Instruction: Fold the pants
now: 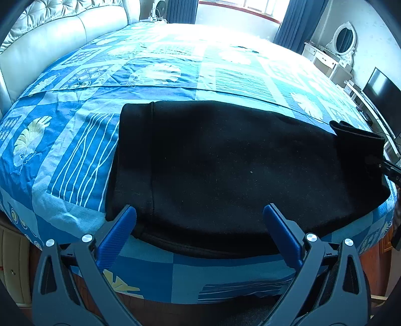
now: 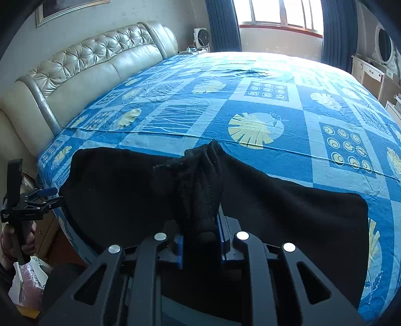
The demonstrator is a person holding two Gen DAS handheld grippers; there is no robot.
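Two grippers work at the near edge of the bed. Nearest the right wrist camera, the right gripper [image 2: 201,247] is clamped on a bunched ridge of the black pants [image 2: 288,200], lifting that end clear of the rest. The left gripper [image 1: 199,215] hangs with its blue fingers [image 1: 120,225] spread wide over the waistband end, holding nothing. The pants lie flat along the near side of the blue patterned bedsheet [image 1: 75,150], part of their edge close to the mattress rim. Beyond them the sheet runs bare to the padded headboard [image 2: 82,65] and the window [image 2: 278,12]. The risk, as I judge it, is that the thick wad slips from the narrow pinch mid-fold, or that the unpinned waistband drags along with it and bunches or slides off the rim.
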